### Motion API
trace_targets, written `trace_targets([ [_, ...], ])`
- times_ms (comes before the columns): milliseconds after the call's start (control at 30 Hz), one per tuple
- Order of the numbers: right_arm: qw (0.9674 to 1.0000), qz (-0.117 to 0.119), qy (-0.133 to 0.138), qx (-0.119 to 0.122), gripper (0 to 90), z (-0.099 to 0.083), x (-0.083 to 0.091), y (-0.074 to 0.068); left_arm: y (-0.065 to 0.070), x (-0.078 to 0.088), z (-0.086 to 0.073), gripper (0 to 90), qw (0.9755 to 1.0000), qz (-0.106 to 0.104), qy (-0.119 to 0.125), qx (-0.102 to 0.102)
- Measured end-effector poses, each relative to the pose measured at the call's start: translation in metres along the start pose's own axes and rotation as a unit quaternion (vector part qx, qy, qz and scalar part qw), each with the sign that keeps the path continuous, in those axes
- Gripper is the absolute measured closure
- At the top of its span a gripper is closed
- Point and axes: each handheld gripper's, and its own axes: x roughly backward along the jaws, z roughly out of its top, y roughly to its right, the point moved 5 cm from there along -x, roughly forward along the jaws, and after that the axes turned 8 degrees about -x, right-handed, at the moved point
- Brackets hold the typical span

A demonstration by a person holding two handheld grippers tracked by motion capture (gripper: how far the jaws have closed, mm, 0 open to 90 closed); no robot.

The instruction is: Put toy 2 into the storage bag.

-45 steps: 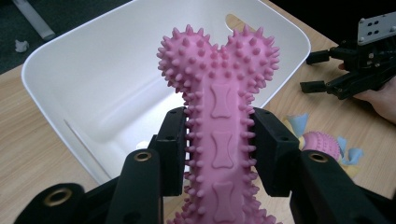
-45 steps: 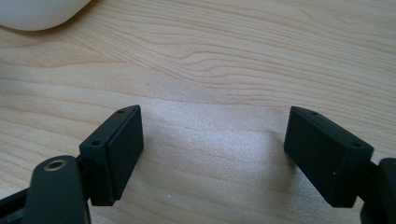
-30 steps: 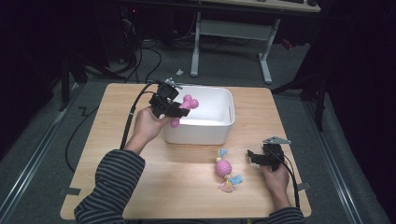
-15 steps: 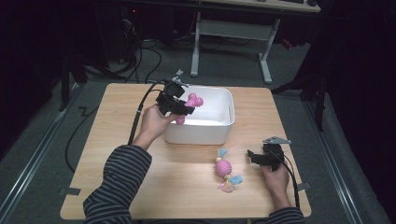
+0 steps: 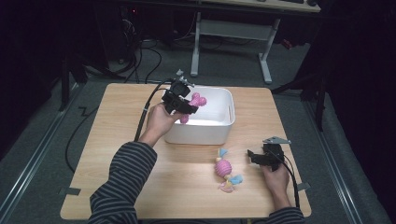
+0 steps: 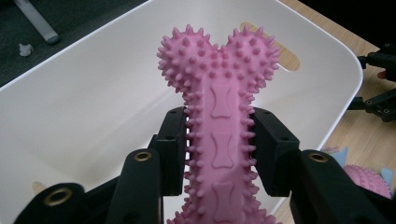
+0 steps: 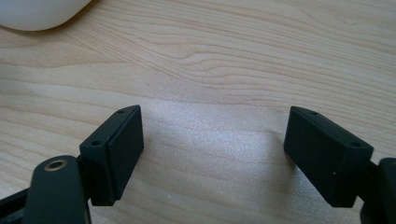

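The wooden counter [image 5: 116, 140] is the biggest thing in front of me, pale and grained, with dark floor all round it. Toward its far side stands a white plastic bin [image 5: 219, 128], oblong with rounded corners; in my left claw's own view its pale inner wall [image 6: 93, 107] rises behind the toy, with a slot handle in the far wall. My left arm in its striped sleeve [image 5: 123, 182] reaches in from the near left edge, and my left claw [image 5: 187, 106] hangs over the bin's left rim. It is pinching a pink bone-shaped chew toy [image 6: 219, 135] covered in small spikes: both pads press flat on the toy's shaft, and its two-lobed knobbly end [image 5: 198, 99] sticks out past the pads above the open bin, not touching the bin's floor. On the near right part of the counter my right hand rests with the right claw [image 5: 254, 157] low over the wood, pointing left; in its own view [image 7: 212, 149] the two black pads stand well spread with only bare wood between them. Just left of that claw, apart from it and in front of the bin, lies a smaller pink ball toy [image 5: 224, 169] with blue and yellow tufts at its ends, untouched.
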Motion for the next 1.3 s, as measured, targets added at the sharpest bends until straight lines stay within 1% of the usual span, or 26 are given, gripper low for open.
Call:
trace_targets([
  [300, 1.0000, 0.000, 0.000, 0.000, 20.2, 0.000, 0.000, 0.000, -0.003, -0.009, 0.006, 58.7, 1.0000, 0.005, -0.006, 0.000],
  [400, 1.0000, 0.000, 0.000, 0.000, 20.2, 0.000, 0.000, 0.000, -0.002, -0.013, 0.007, 58.7, 0.9999, 0.006, -0.011, -0.004],
  [433, 1.0000, 0.000, 0.000, 0.000, 20.1, 0.000, 0.000, 0.000, -0.001, -0.015, 0.007, 58.7, 0.9998, 0.010, -0.013, -0.007],
  [533, 1.0000, 0.000, 0.000, 0.000, 20.1, 0.000, 0.000, 0.000, 0.000, -0.019, 0.006, 58.7, 0.9998, 0.009, -0.014, -0.005],
  [767, 1.0000, 0.000, 0.000, 0.000, 20.2, 0.000, 0.000, 0.000, 0.002, -0.027, 0.006, 58.6, 0.9995, 0.018, -0.021, -0.011],
  [1033, 1.0000, 0.000, 0.000, 0.000, 20.1, 0.000, 0.000, 0.000, -0.002, -0.033, 0.004, 58.7, 0.9996, 0.020, -0.022, 0.000],
  [1100, 1.0000, 0.000, 0.000, 0.000, 20.2, 0.000, 0.000, 0.000, -0.002, -0.034, 0.002, 58.7, 0.9996, 0.020, -0.020, 0.004],
  [1300, 1.0000, 0.000, 0.000, 0.000, 20.2, 0.000, 0.000, 0.000, -0.006, -0.038, -0.005, 58.7, 0.9993, 0.024, -0.026, 0.011],
])
